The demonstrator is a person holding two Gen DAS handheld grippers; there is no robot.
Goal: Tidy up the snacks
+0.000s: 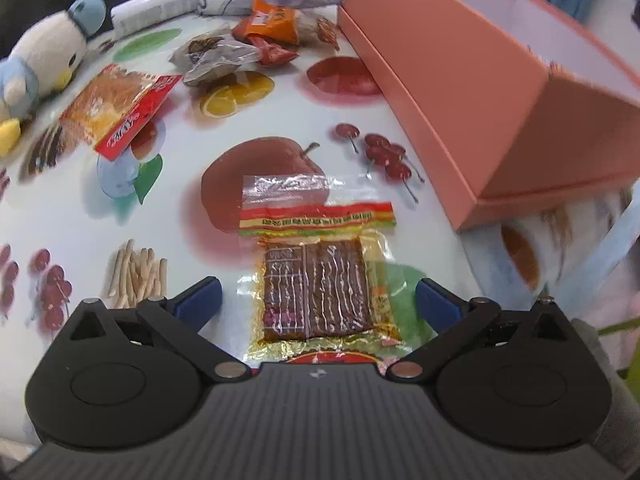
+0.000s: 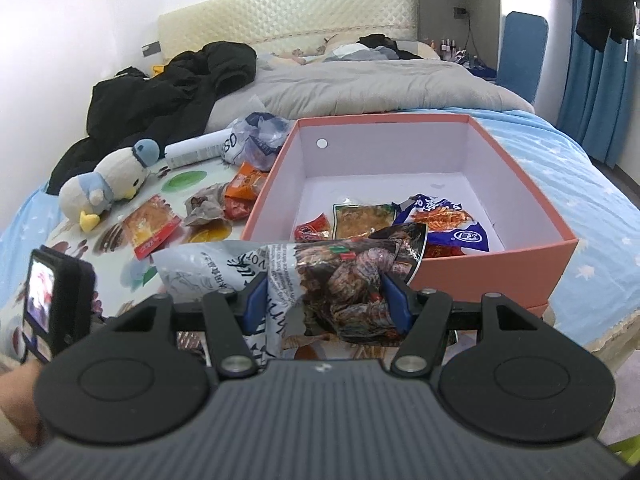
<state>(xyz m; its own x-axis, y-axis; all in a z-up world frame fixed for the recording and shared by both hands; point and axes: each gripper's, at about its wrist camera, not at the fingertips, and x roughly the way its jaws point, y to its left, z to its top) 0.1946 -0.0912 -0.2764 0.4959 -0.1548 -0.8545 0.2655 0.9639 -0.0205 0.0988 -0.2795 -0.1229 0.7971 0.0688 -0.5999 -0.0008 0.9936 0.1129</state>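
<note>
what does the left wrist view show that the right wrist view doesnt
Only the left wrist view shows the open left claw over a brown snack pack lying flat on the fruit-print cloth.

Only the right wrist view shows the inside of the box, with packets already in it, the right claw shut on a large bag, and the bed.

Both show the pink box, the plush penguin and the loose snacks beside the box.

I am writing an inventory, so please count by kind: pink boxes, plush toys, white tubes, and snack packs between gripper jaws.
Pink box: 1
Plush toy: 1
White tube: 1
Snack pack between jaws: 2 (brown bar pack, printed bag)
Total: 5
</note>
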